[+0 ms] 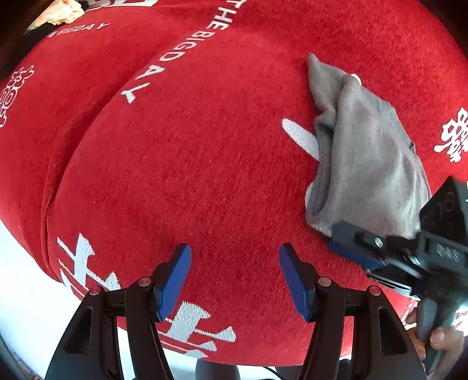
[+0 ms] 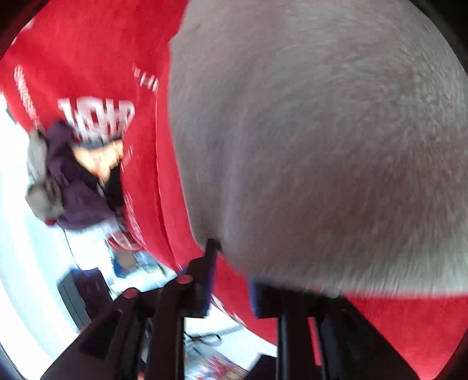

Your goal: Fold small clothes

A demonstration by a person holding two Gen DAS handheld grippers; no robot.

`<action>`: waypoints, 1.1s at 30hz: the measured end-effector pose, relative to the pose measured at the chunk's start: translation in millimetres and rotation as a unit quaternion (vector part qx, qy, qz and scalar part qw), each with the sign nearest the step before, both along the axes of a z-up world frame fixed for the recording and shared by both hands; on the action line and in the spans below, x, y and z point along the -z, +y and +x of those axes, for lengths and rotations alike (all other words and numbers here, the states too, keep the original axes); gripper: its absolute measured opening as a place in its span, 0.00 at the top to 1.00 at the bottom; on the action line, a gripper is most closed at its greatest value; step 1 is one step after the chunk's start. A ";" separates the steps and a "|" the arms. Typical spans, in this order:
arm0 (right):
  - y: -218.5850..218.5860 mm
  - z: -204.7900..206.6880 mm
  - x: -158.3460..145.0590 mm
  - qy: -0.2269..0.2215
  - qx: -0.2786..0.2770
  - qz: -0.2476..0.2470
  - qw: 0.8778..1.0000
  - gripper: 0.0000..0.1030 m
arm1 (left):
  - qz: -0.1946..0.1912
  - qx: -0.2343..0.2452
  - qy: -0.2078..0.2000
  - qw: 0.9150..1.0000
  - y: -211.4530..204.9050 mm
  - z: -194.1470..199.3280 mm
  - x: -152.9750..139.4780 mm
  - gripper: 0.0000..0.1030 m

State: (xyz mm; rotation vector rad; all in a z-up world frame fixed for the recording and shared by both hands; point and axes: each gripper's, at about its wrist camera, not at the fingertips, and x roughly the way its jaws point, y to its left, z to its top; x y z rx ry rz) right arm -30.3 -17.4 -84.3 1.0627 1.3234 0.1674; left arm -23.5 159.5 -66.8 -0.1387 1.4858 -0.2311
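Note:
A small grey garment [image 1: 365,163] lies crumpled on a red cloth with white lettering [image 1: 190,160], at the right in the left wrist view. My left gripper [image 1: 235,263] hovers over bare red cloth to the garment's left, jaws open and nothing between them. My right gripper [image 1: 336,239] sits at the garment's near lower edge. In the blurred right wrist view the grey garment [image 2: 321,146] fills most of the picture and drapes over one finger. The right gripper [image 2: 231,271] shows a gap between its blue pads, with only red cloth [image 2: 87,43] behind it.
A pile of other small clothes [image 2: 73,181], purple, grey and orange, lies at the red cloth's far edge. A cream garment [image 1: 61,13] shows at the top left. A person's hand [image 1: 444,342] holds the right gripper's handle. A pale floor [image 1: 23,292] lies beyond the cloth's edge.

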 end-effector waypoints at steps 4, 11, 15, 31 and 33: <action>11.4 -4.0 -18.6 -0.004 -0.063 -0.035 0.997 0.42 | 0.002 0.008 -0.006 1.000 -5.9 -1.4 -1.4 0.39; -8.5 -31.1 -26.8 0.005 -0.075 -0.052 0.996 0.42 | 0.006 0.021 -0.005 1.000 -19.3 -4.6 1.4 0.39; -25.6 -45.5 -28.7 0.009 -0.057 -0.053 0.997 0.39 | 0.010 0.024 -0.012 1.000 -27.5 -5.6 0.3 0.24; -91.4 -88.5 4.7 -0.023 0.209 0.098 0.973 0.36 | -0.232 -0.092 0.082 0.965 -40.7 -1.0 22.0 0.10; -97.7 -91.5 5.2 -0.028 0.237 0.107 0.965 0.59 | -0.265 -0.104 0.088 0.955 -42.9 -3.4 23.4 0.10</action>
